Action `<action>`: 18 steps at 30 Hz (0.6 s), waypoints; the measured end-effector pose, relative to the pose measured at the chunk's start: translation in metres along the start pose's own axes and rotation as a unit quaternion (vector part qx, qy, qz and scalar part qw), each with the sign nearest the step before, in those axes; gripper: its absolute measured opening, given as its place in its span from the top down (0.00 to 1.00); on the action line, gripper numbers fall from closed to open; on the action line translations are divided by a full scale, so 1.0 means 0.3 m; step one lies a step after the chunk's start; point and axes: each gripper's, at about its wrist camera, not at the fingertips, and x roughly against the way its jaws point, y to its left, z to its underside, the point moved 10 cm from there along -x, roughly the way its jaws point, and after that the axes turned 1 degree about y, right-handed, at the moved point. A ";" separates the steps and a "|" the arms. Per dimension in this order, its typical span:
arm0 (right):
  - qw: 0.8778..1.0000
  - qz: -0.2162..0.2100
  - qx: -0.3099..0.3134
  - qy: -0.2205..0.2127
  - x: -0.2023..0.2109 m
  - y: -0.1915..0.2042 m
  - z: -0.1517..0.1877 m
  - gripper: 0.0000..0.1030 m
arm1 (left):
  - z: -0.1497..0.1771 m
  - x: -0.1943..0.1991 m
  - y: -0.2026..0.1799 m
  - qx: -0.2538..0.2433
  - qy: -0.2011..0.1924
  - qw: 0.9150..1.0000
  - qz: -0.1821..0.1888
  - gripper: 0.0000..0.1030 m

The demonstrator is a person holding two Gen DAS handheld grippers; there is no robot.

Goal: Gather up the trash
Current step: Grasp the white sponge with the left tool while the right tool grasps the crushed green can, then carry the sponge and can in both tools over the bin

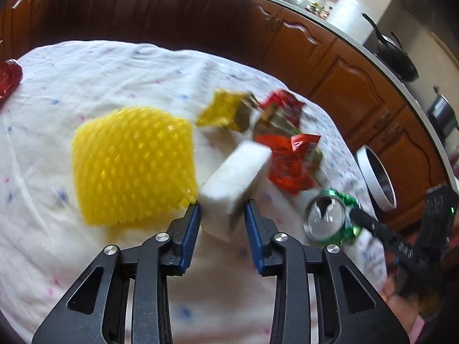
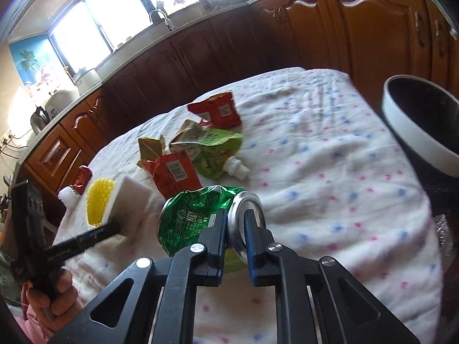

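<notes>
Roughly early-to-mid: left gripper [image 1: 222, 215] is closed onto the white foam block [image 1: 235, 177], right gripper [image 2: 233, 223] is pinched on the rim of the crushed green can [image 2: 198, 215], and both items are at the table, not in the bin [image 2: 416, 132] off its right edge. Left on the cloth [image 2: 330, 157]: yellow foam net [image 1: 132, 163], red wrappers [image 1: 289, 163], green pouch [image 2: 215, 149], so most of the collecting looks undone.

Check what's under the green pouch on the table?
The pouch lies on the cloth, overlapping an orange wrapper at its left edge. Whatever is directly beneath its middle is covered.
</notes>
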 end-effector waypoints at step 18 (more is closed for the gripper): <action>1.000 -0.003 -0.022 -0.004 0.000 -0.056 0.013 0.88 | -0.025 -0.011 -0.035 -0.076 -0.029 0.994 -0.069 0.41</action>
